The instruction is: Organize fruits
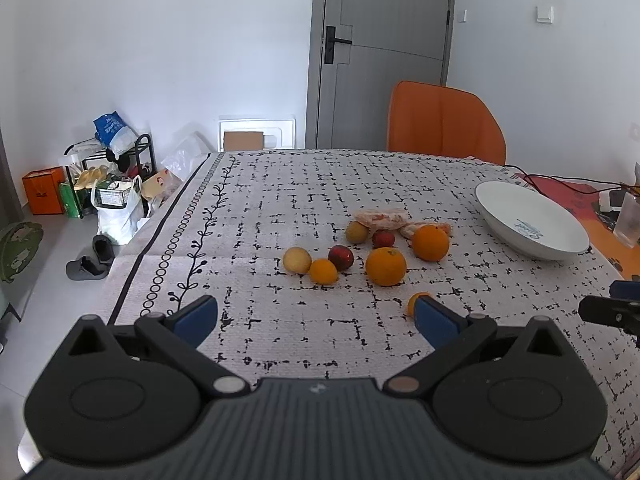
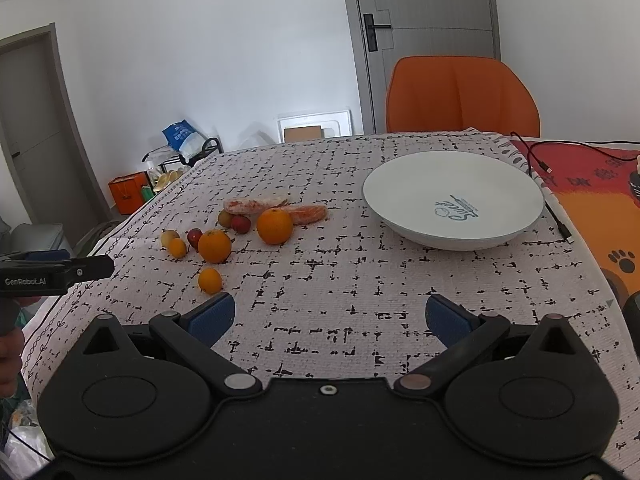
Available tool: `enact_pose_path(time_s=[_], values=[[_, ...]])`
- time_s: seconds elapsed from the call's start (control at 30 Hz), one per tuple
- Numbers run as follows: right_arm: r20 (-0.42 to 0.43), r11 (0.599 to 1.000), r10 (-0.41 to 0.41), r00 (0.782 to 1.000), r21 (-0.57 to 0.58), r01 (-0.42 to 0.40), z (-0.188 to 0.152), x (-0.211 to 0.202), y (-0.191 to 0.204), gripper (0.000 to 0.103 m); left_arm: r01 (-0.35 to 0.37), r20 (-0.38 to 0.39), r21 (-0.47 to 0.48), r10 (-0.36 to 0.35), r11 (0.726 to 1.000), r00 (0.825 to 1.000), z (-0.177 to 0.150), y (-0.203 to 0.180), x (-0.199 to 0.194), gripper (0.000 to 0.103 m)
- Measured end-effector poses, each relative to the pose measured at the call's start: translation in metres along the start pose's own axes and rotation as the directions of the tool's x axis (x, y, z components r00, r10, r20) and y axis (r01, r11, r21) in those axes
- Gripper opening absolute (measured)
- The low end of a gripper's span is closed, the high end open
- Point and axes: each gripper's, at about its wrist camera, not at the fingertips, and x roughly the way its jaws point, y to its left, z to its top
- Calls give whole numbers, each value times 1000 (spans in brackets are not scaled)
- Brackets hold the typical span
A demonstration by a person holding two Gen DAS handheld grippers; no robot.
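Left gripper (image 1: 316, 316) and right gripper (image 2: 330, 316), jaws spread wide and empty above the tablecloth (image 2: 320, 280); loose fruits (image 1: 386, 266) lie ahead of both, the white bowl (image 2: 454, 200) beyond the right jaws.

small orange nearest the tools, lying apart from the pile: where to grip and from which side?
Grip the small orange across its widest middle, coming straight down from above. It is round with no handle, and bare tablecloth lies all round it, so either open tool fits; the left tool looks nearest.
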Motion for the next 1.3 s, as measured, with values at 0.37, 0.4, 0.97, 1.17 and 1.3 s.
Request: enact_pose_path(time_s=[0.37,0.4,0.97,1.17,1.3], values=[[2,1000,1,1000,4,-1,-1,1,0,103,2,-9,-4,-2,1000,1000,-2,1,5,103],[3,1000,2,1000,3,-2,-1,1,0,103,1,-13,-4,-1,1000,1000,-2,1,5,103],[-3,1000,22,1000,1,-22,-4,7,4,103,30,-16,22,-30,999,999,-5,-3,7,103],[15,999,42,999,5,-42,-7,10,5,103,37,-21,26,-37,999,999,-8,-5,10,103],[13,997,72,997,3,-73,-7,16,7,103,52,-22,34,-51,998,998,-10,-5,15,103]])
